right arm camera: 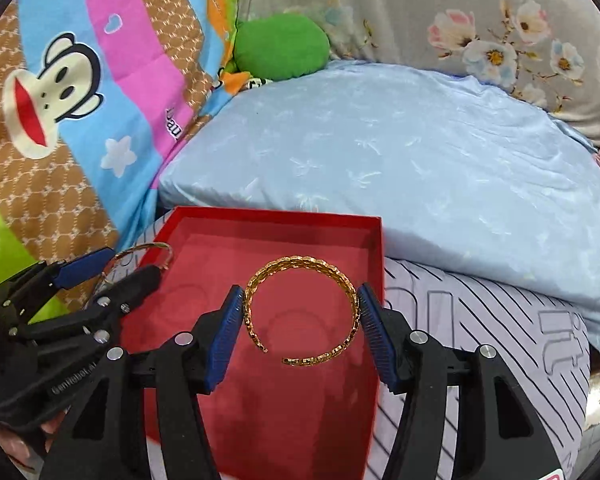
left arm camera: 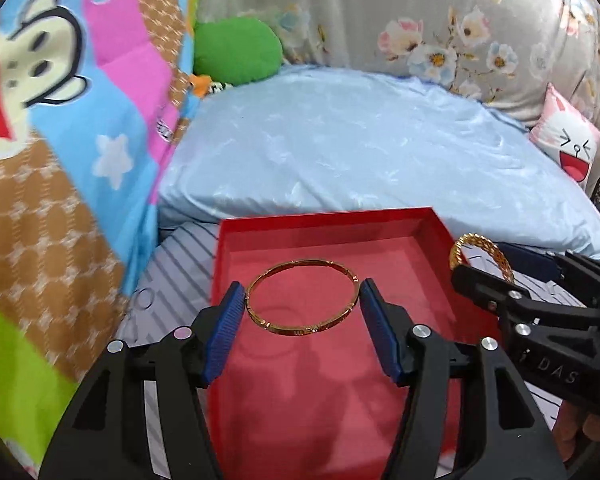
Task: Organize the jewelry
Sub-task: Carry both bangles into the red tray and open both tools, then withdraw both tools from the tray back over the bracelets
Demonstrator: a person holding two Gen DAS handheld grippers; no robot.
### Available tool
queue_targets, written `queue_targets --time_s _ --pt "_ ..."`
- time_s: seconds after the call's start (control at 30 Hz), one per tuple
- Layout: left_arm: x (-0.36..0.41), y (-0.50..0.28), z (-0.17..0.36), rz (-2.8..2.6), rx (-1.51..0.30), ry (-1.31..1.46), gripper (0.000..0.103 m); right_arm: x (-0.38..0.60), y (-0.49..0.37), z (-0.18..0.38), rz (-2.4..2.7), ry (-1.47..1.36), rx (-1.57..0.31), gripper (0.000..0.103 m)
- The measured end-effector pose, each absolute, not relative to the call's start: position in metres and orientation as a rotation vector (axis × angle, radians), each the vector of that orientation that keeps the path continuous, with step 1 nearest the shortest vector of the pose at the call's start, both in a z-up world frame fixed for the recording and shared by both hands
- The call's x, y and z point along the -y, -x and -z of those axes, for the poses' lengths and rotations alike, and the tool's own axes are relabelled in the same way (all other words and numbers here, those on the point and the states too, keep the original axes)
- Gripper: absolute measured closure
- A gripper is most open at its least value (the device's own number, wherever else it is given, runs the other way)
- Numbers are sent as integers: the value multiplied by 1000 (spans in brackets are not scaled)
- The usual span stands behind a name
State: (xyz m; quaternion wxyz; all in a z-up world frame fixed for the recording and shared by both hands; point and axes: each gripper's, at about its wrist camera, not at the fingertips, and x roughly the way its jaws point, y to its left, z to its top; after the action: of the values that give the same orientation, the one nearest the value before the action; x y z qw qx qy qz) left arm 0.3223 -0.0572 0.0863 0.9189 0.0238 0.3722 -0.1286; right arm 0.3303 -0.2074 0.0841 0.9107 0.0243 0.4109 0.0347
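Observation:
My left gripper is shut on a thin gold bangle, gripping it across its width above the open red box. My right gripper is shut on a wide textured gold cuff bracelet, also above the red box. In the left wrist view the right gripper enters from the right with the cuff. In the right wrist view the left gripper enters from the left with the bangle.
The box sits on a striped lilac cushion. Behind it lie a pale blue pillow, a green plush, a cartoon monkey blanket on the left and a floral cover at the back.

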Motion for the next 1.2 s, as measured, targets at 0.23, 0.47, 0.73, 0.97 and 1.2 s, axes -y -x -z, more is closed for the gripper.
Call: queue_targets --time_s 0.23,0.47,0.73,0.97,1.2 --pt "61 -369 -60 257 -840 -40 46 200 -372 -58 -59 -28 -925 47" --pt "62 -382 -51 243 -859 -67 46 198 -381 -49 -52 -5 -939 44" --pt "52 -369 -69 203 -821 -57 33 201 -361 -70 -43 -14 -885 34" --pt "39 -320 -97 205 -768 -85 30 206 -305 -101 -55 -26 -828 32" --pt "26 -253 -114 208 -746 -97 30 205 -237 -117 -55 -6 -807 31"
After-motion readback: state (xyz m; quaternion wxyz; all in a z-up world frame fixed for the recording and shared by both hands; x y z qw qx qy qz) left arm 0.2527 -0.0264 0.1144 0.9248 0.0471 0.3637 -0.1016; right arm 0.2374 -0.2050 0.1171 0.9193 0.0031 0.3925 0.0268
